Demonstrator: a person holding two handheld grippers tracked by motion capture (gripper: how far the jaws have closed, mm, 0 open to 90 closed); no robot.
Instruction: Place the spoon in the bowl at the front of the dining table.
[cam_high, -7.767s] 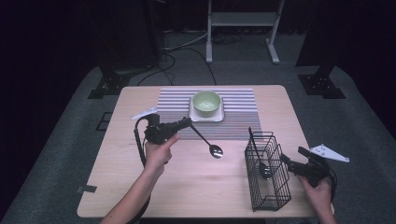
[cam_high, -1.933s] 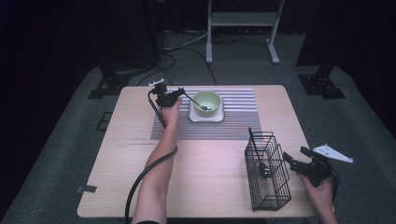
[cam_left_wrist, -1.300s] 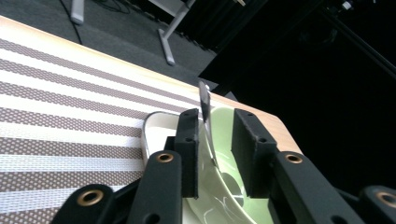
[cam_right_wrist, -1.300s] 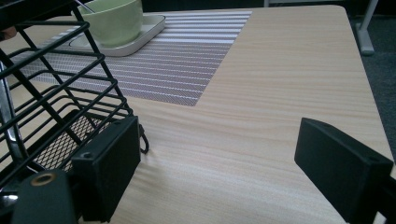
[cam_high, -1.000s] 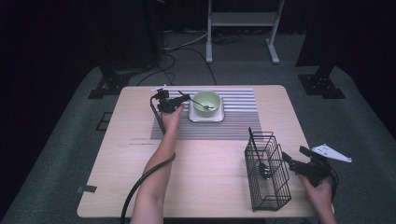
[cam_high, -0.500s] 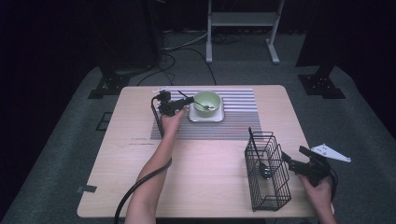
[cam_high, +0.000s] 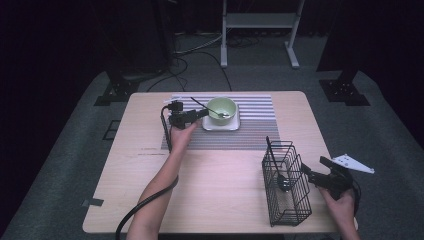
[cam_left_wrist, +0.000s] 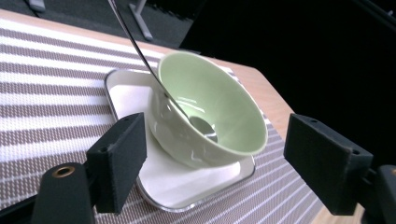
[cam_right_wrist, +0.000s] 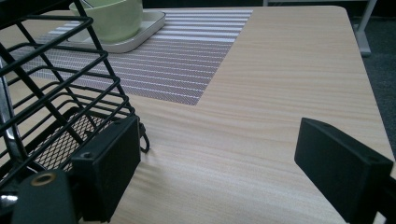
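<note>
Spoon (cam_high: 210, 108) resting in green bowl (cam_high: 222, 108), left claw (cam_high: 200, 114) open beside it

Wooden table (cam_high: 210, 195), striped placemat (cam_high: 250, 136) at back, wire basket (cam_high: 285, 182) front right

One green bowl (cam_high: 221, 107), one white tray (cam_high: 220, 123), one striped placemat (cam_high: 250, 131), one black wire basket (cam_high: 286, 182) and two spoons (cam_high: 210, 110) (cam_high: 280, 176) are being counted on the tabletop (cam_high: 210, 185).

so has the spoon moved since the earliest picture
Yes. The spoon was lying on the bare table in front of the striped mat; now it rests in the green bowl, handle leaning out toward the open left claw.
</note>
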